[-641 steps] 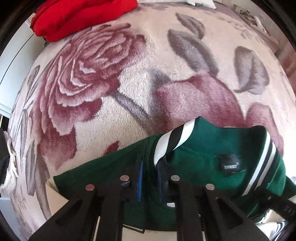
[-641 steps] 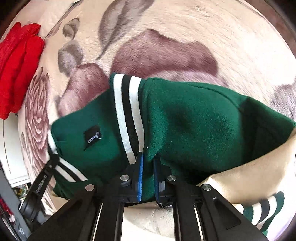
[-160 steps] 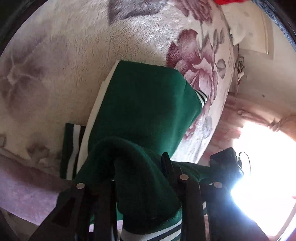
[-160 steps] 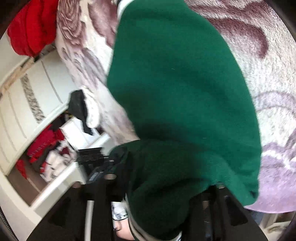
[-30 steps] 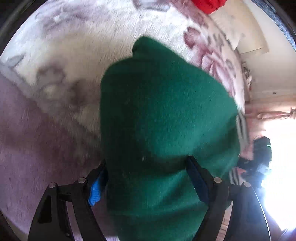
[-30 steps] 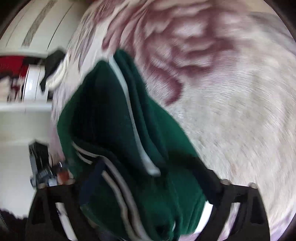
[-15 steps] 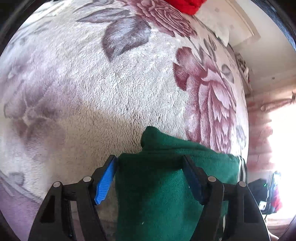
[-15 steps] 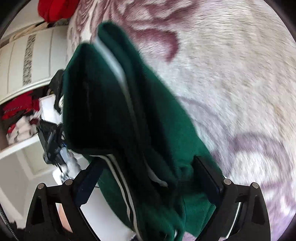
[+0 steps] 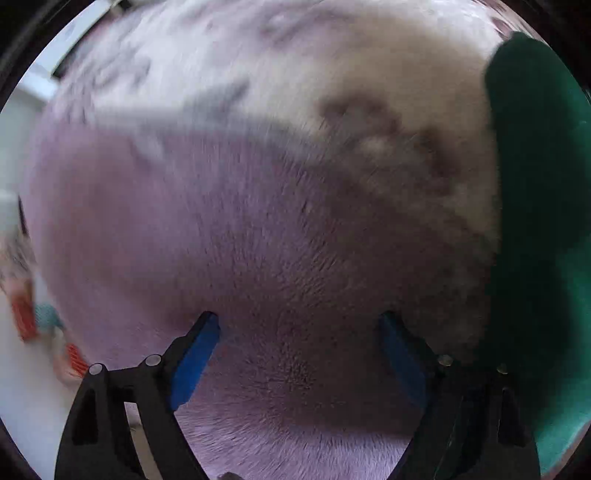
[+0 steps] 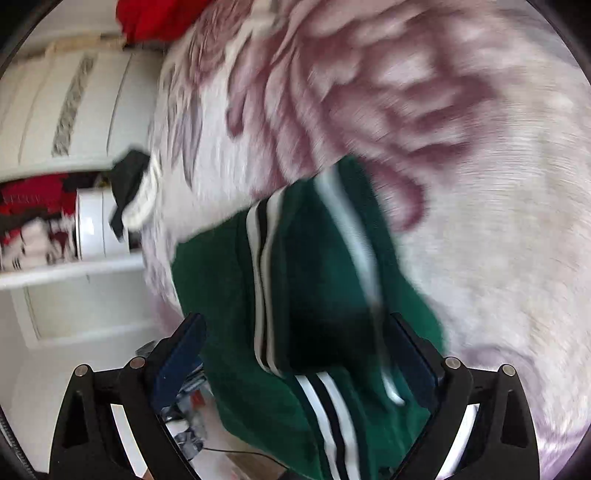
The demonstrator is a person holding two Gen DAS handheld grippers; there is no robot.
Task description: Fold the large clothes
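Observation:
The folded green jacket (image 10: 314,258) with white and black stripes lies on the flowered blanket (image 10: 461,184) near its edge. My right gripper (image 10: 295,321) has this bundle between its fingers. Its jaws are closing, and both pads touch the cloth. In the left wrist view the jacket (image 9: 535,221) shows only as a green strip at the right edge. My left gripper (image 9: 299,321) points straight down over the bare purple part of the blanket (image 9: 258,221). Its jaws are opening wide, and nothing is between them.
Red clothes (image 10: 159,18) lie at the far end of the bed. A black and white item (image 10: 133,192) hangs at the blanket's edge. Beyond it stands a white wardrobe (image 10: 55,129) with open shelves of clothes. Both views are blurred by motion.
My left gripper has let go of the green jacket and swung away to the left over bare blanket. My right gripper keeps the bundle between its fingers, which stand slightly narrower.

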